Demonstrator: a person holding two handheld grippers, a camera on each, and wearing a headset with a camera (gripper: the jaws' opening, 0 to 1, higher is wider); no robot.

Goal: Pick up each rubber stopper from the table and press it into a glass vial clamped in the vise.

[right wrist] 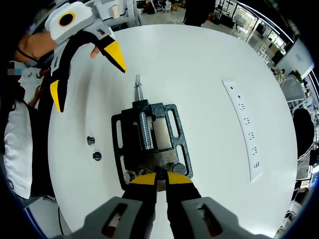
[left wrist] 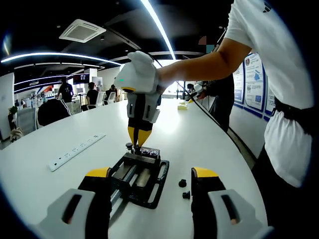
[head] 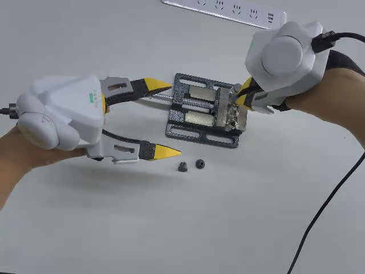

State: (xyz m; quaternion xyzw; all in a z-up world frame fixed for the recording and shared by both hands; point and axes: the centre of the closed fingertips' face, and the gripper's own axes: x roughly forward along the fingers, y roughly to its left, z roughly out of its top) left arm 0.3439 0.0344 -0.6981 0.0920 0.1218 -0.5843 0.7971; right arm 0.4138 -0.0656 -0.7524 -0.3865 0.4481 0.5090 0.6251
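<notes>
Two stoppers lie beside the vise, screw pointing toward left gripper.

First stopper, second stopper: small, black, rubber, loose on white table, side by side, just apart, at 6 o'clock of vise. Vise dark grey, flat, screw running 9-to-3. Glass vials upright, clamped in row at its 3 o'clock end.
</notes>
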